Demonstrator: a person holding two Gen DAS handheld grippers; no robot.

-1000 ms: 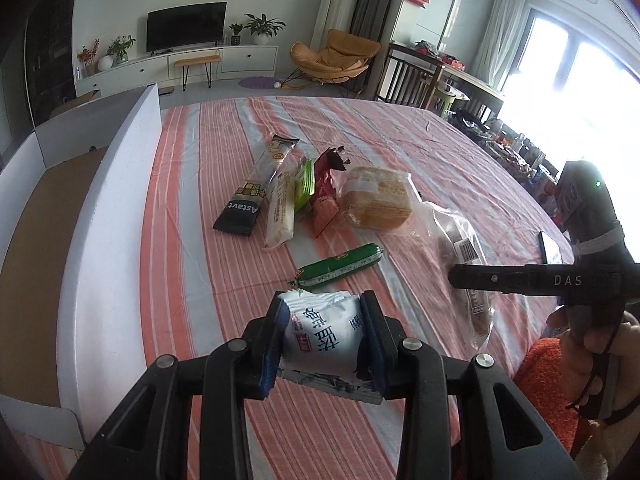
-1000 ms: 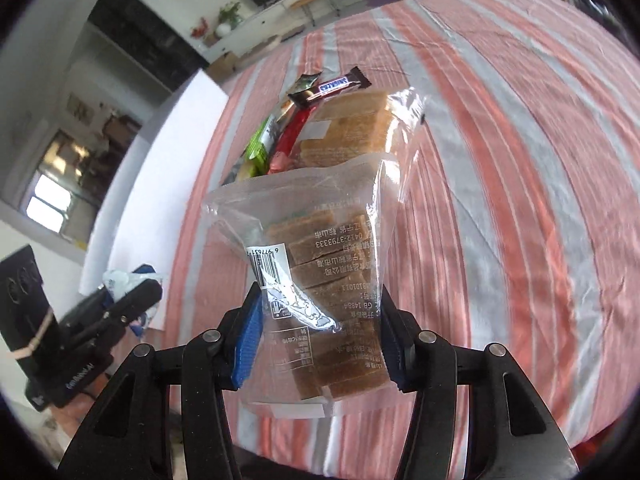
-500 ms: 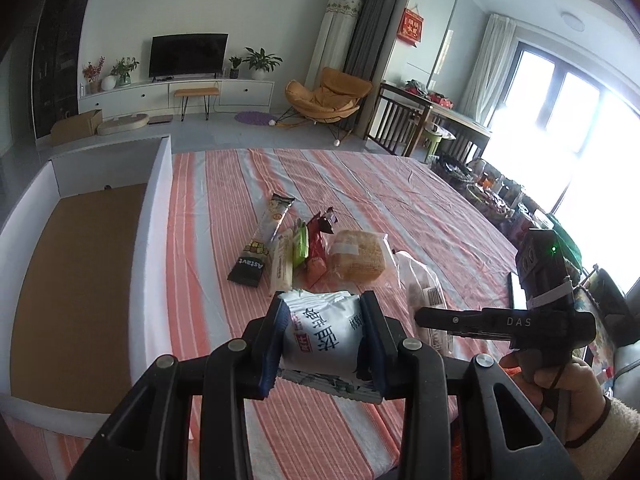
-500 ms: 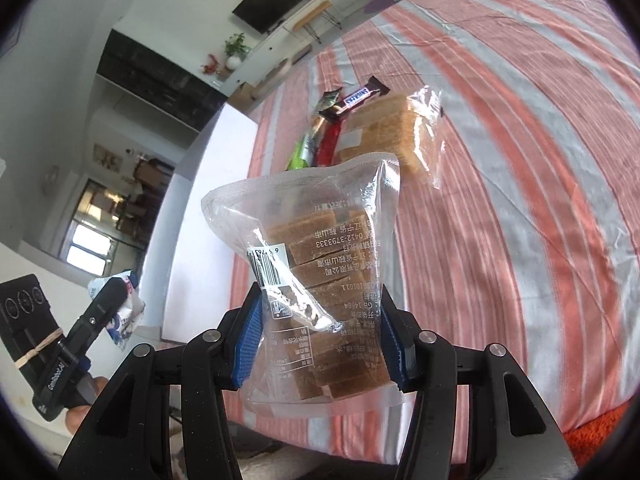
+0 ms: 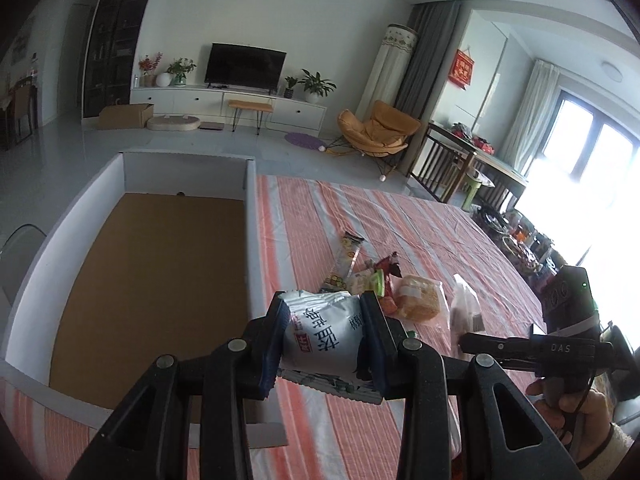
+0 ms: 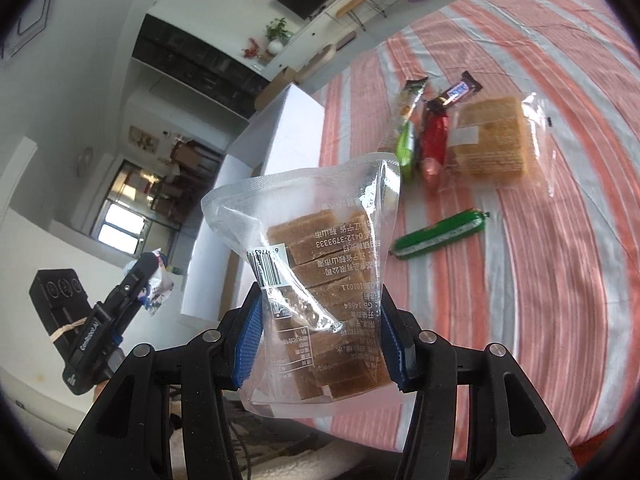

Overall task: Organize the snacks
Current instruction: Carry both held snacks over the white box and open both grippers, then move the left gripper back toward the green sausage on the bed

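My left gripper [image 5: 324, 344] is shut on a white snack packet [image 5: 322, 338] with blue print, held in the air above the table near the right wall of a white box [image 5: 251, 240] with a brown floor. My right gripper [image 6: 320, 340] is shut on a clear bag of brown cake slices [image 6: 324, 280], lifted above the table's near edge. The left gripper with its packet also shows in the right wrist view [image 6: 150, 280]. The clear bag also shows in the left wrist view [image 5: 466, 308].
On the striped tablecloth [image 6: 540, 280] lie a wrapped cake [image 6: 492, 140], a green sausage stick [image 6: 440, 234], a red packet [image 6: 434, 140], a green packet [image 6: 406, 148] and a chocolate bar [image 6: 460, 90]. The same pile shows in the left wrist view [image 5: 376, 280].
Both grippers have risen from the table with their packets. The left one has moved left, toward the box, and the box floor now shows fully.
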